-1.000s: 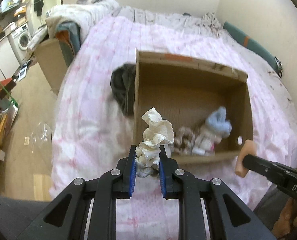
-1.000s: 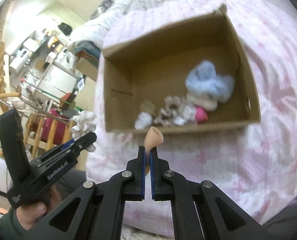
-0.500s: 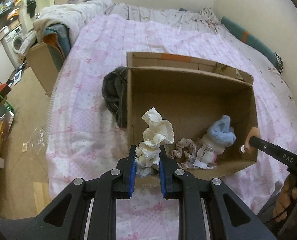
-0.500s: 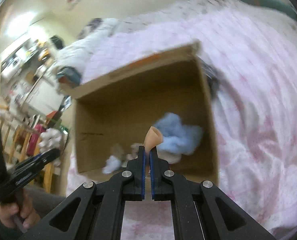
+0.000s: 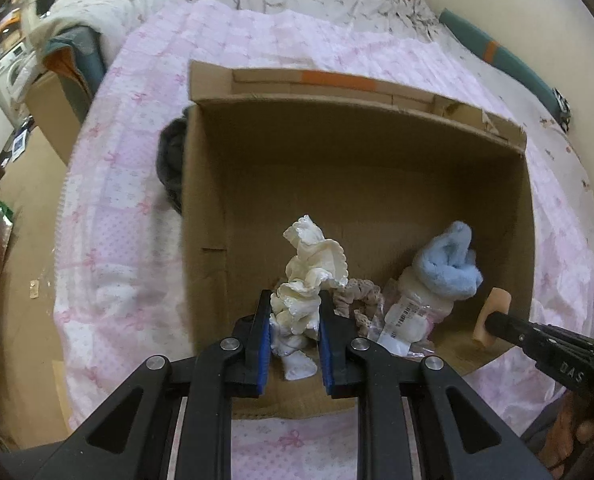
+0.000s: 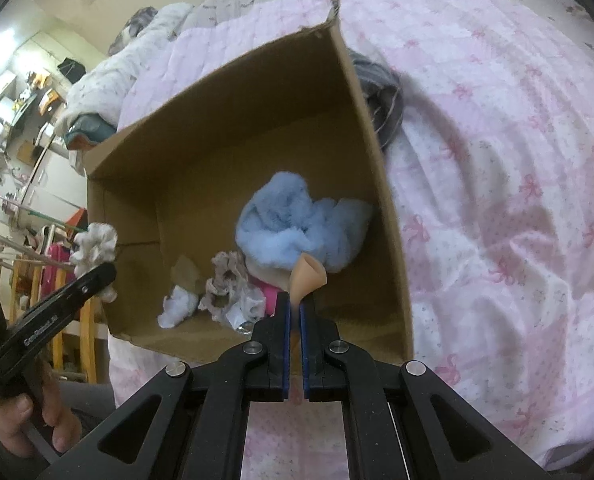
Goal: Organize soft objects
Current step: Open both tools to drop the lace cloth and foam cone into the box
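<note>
Box wall hides dark cloth.

You see a plain brown cardboard box with an orange tape strip on its far flap. It rests on a bed cover patterned in pale pink and white patches with small dots and pink bows. Inside the box, note a light blue fluffy cloth, a beige-and-brown mottled scrunchie, a small white cloth and a bright pink item, partly hidden. The frilled cloth is cream-white. The thin flexible piece is peach-tan. Both devices are black, and their fingers carry blue pads. A dark grey cloth lies beside the box. The floor is tan.
</note>
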